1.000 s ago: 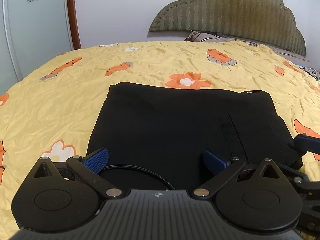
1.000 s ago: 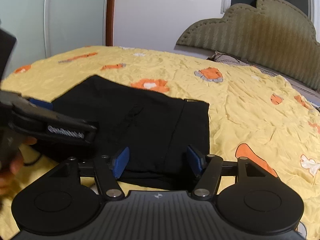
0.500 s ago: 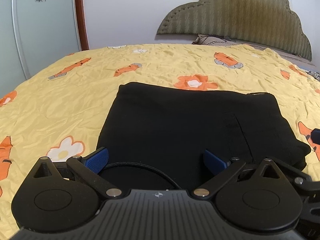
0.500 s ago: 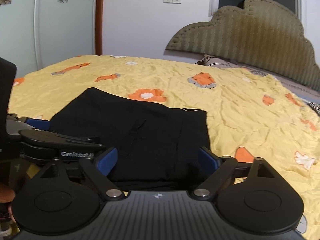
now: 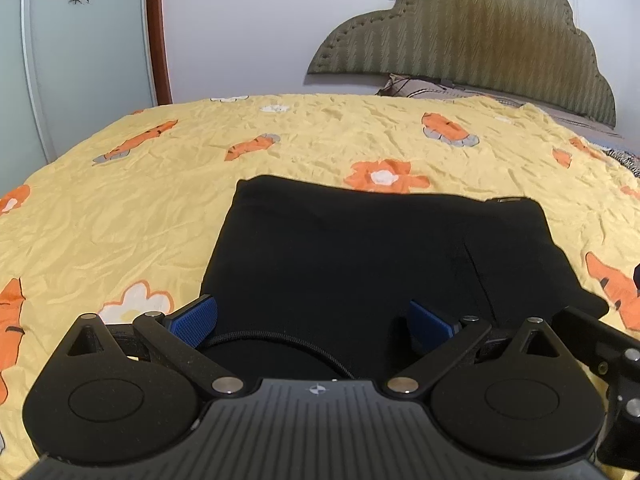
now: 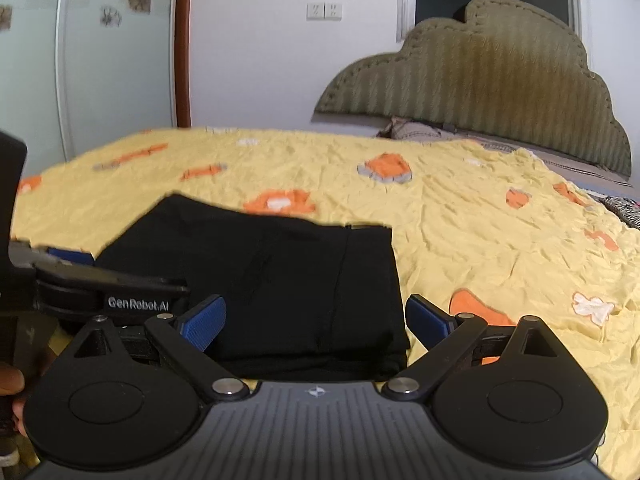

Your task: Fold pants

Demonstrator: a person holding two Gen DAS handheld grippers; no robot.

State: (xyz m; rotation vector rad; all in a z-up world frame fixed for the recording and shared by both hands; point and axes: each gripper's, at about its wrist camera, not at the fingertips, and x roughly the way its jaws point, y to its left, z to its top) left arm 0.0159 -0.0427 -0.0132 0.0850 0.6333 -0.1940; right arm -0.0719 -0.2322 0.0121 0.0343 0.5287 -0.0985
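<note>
Two grippers held spread over black pants [image 5: 360,264] folded on the bed [image 5: 120,216]

We hold our left gripper [image 5: 312,322] with its blue pads wide apart and nothing between them, above the near edge of the pants, and our right gripper [image 6: 316,320] spread just as wide with nothing pinched, above the garment's near right corner. The pants lie as a flat, squarish black bundle toward the near edge of the bed, on the yellow bedspread [image 6: 480,220] with orange flowers, their waistband end to the right. In the right wrist view the left gripper's body shows at the left edge, just beside the pants. A padded olive headboard [image 5: 472,36] stands at the bed's far right edge
</note>
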